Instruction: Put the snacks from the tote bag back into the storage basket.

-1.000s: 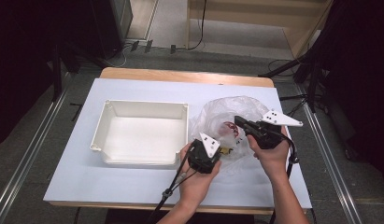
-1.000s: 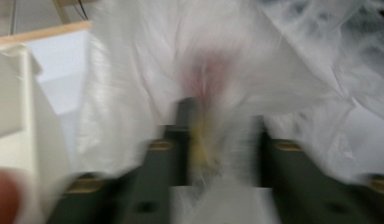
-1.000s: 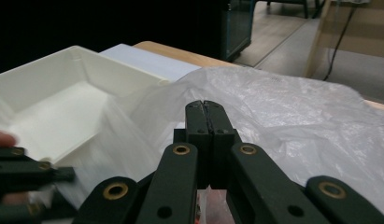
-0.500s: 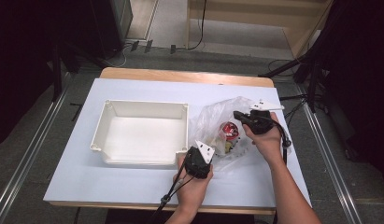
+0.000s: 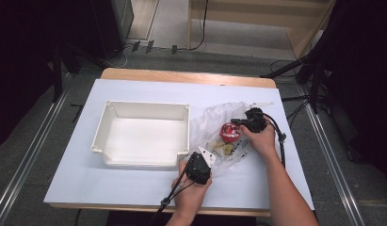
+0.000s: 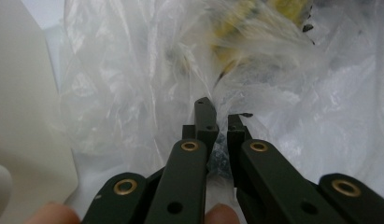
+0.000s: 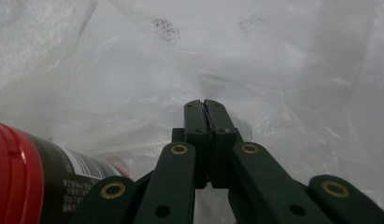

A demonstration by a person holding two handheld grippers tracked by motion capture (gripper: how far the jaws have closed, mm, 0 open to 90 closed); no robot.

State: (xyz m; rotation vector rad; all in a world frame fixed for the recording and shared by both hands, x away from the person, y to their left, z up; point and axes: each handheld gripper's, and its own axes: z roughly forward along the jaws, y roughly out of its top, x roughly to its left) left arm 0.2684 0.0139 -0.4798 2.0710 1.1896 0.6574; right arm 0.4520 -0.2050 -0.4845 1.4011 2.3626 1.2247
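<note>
The left hand-held gripper [image 6: 216,123], lowered since the earlier view, is clenched on a fold of the clear plastic bag [image 6: 133,84]. The right hand-held gripper [image 7: 206,114] is clamped on film beside the red-capped container [image 7: 26,172]; opening the bag is judged underway.

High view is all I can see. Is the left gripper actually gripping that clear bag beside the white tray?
Observer: Yes. In the left gripper view, the left gripper has a fold of the plastic bag bunched between its tips.
Operator: And the right one?
Observer: In the right gripper view, the right gripper is closed tip to tip. The film puckers toward the tips, so a thin layer seems pinched.
Operator: What's the red thing?
Observer: It's the red cap of a bottle with a dark printed label.
</note>
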